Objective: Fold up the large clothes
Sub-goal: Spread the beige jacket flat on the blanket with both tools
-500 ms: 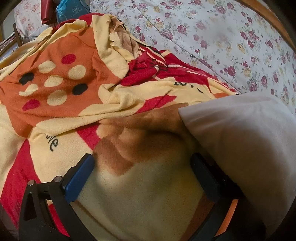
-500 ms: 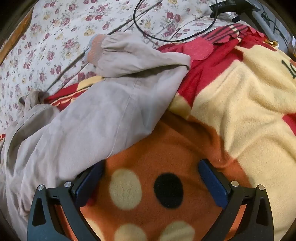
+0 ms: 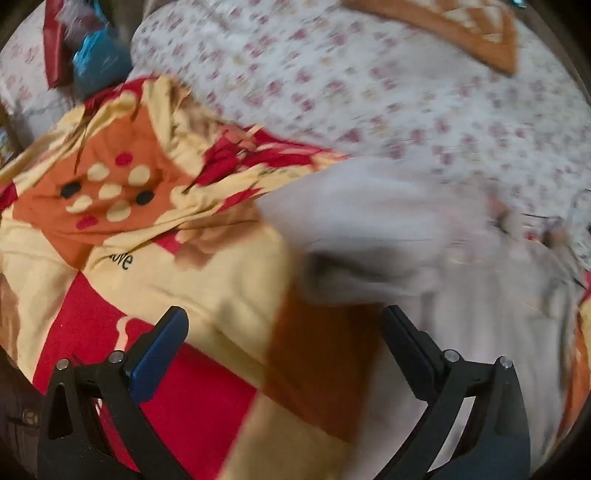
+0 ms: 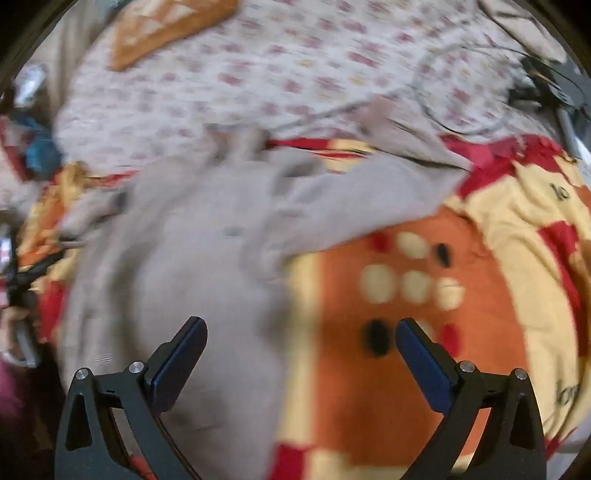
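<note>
- Floral bedsheet (image 3: 369,92) in white with small red flowers covers the far part of both views; all of it is blurred.
- On the sheet, closer to you, lies a fleece blanket (image 3: 184,258) in yellow, red and orange, with an orange patch of cream, black and red dots.
- Your left gripper (image 3: 284,354) sits at the near edge of the left wrist view, fingers spread wide with nothing between them; blanket and a pale garment show in the gap.
- Its left blue pad (image 3: 159,358) is over red and yellow blanket; the right finger is over the edge of the garment.
- That grey-beige garment (image 4: 184,258), the large piece of clothing to fold, lies spread on the blanket; in the left wrist view it fills the right side, in the right wrist view the left and centre.
- One sleeve (image 4: 388,177) stretches to the far right, ending near the sheet.
- Your right gripper (image 4: 301,354) is also wide open and holds nothing; its left finger is over the garment, its right over the orange dotted patch.
- Far on the sheet lies an orange and cream patterned cushion or cloth (image 4: 170,26); you cannot tell which.
- Dark cables (image 4: 546,85) lie at the far right in the right wrist view.
- A blue bag (image 3: 96,62) sits at the far left in the left wrist view.
</note>
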`<action>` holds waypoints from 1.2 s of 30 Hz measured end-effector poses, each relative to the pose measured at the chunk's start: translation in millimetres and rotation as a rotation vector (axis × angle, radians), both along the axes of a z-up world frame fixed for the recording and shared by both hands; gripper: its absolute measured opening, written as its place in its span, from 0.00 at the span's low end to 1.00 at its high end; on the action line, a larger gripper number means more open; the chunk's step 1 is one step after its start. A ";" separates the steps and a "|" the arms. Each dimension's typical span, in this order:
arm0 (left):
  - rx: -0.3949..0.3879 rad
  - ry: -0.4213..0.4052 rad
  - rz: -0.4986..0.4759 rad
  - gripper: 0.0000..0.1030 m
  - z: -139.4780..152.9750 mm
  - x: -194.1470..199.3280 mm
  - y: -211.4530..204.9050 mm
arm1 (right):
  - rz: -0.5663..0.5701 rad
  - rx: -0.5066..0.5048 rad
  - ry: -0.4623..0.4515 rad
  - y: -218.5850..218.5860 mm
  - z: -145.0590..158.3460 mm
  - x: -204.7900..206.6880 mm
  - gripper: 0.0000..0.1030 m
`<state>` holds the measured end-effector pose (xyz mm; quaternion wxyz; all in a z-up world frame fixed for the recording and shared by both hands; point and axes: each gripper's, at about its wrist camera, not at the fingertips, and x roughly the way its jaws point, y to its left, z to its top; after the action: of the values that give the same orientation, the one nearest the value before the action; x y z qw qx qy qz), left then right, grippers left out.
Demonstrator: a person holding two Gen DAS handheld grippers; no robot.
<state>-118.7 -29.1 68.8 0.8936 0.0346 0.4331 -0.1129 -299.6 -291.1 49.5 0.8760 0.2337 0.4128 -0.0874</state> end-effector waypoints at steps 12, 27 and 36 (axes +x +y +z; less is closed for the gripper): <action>0.036 -0.090 -0.127 1.00 56.5 -47.4 -47.8 | 0.111 0.071 -0.162 98.2 84.8 45.3 0.99; 0.023 -0.127 -0.131 1.00 69.3 -53.2 -73.5 | 0.030 -0.049 -0.127 104.4 87.6 78.3 0.99; 0.027 -0.122 -0.124 1.00 60.8 -49.1 -78.9 | -0.026 -0.098 -0.111 98.2 80.1 86.5 0.99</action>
<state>-167.8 -108.0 129.6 0.9090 0.0802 0.3766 -0.1595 -213.1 -192.9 129.6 0.9066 0.2004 0.3560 -0.1058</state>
